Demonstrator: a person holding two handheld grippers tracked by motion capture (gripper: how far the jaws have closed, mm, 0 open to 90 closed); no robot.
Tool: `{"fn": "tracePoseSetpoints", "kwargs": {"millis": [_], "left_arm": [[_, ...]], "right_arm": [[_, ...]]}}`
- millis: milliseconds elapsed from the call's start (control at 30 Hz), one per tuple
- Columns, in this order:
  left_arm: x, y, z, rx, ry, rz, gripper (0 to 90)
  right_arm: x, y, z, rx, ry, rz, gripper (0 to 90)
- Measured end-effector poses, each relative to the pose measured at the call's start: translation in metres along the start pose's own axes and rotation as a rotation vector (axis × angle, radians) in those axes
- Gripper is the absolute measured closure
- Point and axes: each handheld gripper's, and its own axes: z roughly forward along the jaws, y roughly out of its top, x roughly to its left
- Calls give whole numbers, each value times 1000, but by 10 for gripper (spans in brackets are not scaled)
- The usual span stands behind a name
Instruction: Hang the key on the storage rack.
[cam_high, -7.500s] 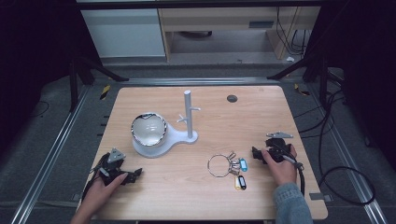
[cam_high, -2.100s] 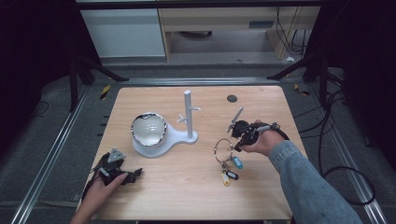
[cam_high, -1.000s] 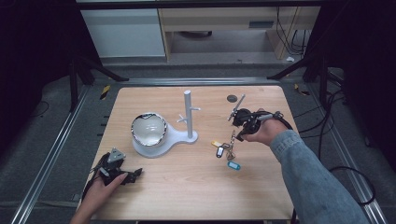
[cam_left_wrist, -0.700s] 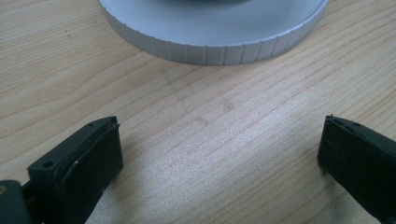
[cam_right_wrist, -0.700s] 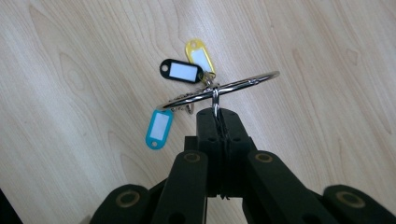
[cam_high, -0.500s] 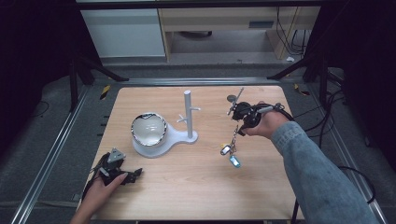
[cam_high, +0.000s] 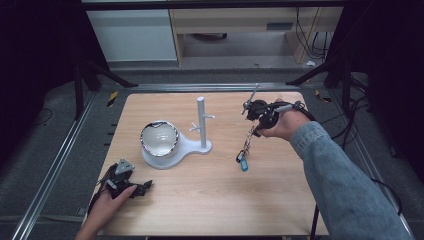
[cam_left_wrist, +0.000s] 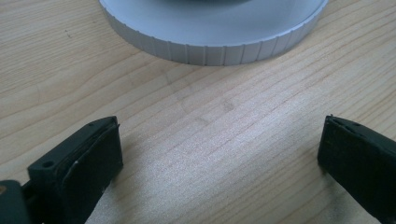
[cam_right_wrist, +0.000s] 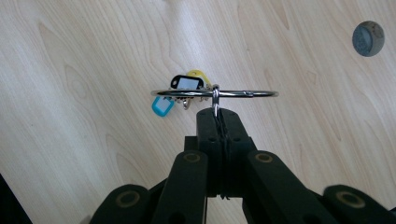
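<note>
Over the table (cam_high: 210, 200), toward two o'clock from its middle, the right gripper (cam_high: 256, 116) is held up in the air by the person's right hand (cam_high: 280, 124), with a denim sleeve (cam_high: 340, 185) running back to the five o'clock corner. Its jaws are pressed together on a metal key ring (cam_right_wrist: 215, 94); in the right gripper view the ring lies edge-on across the jaw tips, pinched at its near side. Keys and tags hang from the ring on its nine o'clock side in that view: a black tag (cam_right_wrist: 186, 82), a yellow one (cam_right_wrist: 196, 73) behind it and a blue tag (cam_right_wrist: 161, 106) lowest. In the high view the bunch dangles below the gripper, with the blue tag (cam_high: 244, 165) at the bottom, close to the wood; whether it touches cannot be told.

At nine o'clock from the hanging keys stands a white rack: an upright post (cam_high: 201, 122) with short pegs, on a flat base (cam_high: 185, 150) that also carries a shiny bowl (cam_high: 159, 138). The keys are near the post but apart from it.

At the seven o'clock corner the left gripper (cam_high: 142, 187) rests low on the table in the person's left hand (cam_high: 112, 197). Its jaws are spread wide with bare wood between them, and the ribbed rim of the base (cam_left_wrist: 210, 49) lies just ahead at twelve o'clock in the left gripper view. A small grey disc (cam_right_wrist: 368, 38) lies on the wood at two o'clock in the right gripper view.
</note>
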Motion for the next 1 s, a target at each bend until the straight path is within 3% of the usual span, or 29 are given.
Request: {"fn": "tracePoseSetpoints", "kwargs": {"millis": [633,700,1000], "left_arm": [[0,0,0,0,0,0,0],[0,0,0,0,0,1,0],[0,0,0,0,0,1,0]], "right_arm": [[0,19,-26,-19,-43,-41,890],[0,22,-30,-31,-69,-46,890],[3,37,-39,-35,-66,-70,889]]}}
